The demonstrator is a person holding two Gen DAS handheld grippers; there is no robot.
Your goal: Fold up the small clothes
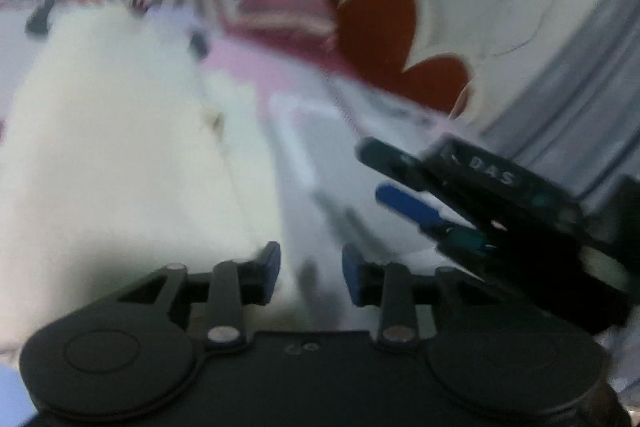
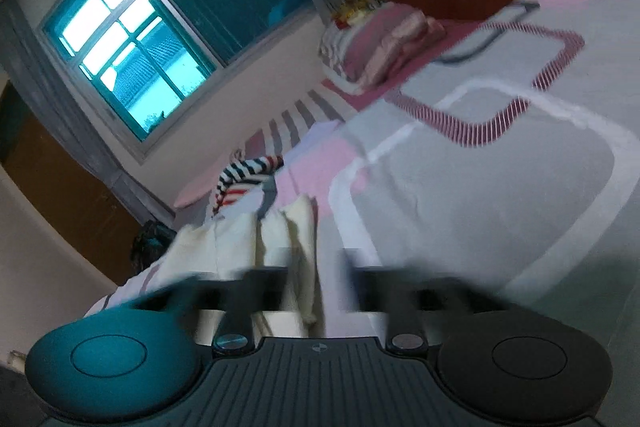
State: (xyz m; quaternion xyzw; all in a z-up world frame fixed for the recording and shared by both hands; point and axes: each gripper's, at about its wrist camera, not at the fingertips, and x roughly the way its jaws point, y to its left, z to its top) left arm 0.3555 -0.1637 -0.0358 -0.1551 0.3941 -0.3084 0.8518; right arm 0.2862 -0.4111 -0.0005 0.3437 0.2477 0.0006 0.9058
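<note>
A: Left hand-held gripper (image 1: pixel 311 273)?
B: Jaws spread, nothing pinched; the cream garment (image 1: pixel 120 147) lies on the bed (image 1: pixel 360 155) just left of it.
A: And the right hand-held gripper (image 2: pixel 320 279)?
B: Blurred, jaws apart; the cream cloth sits at its left finger, whether touching I cannot tell

Patterned bed (image 2: pixel 500 187), cream garment (image 2: pixel 224 251), striped garment (image 2: pixel 240 183), folded bedding (image 2: pixel 384 43)
</note>
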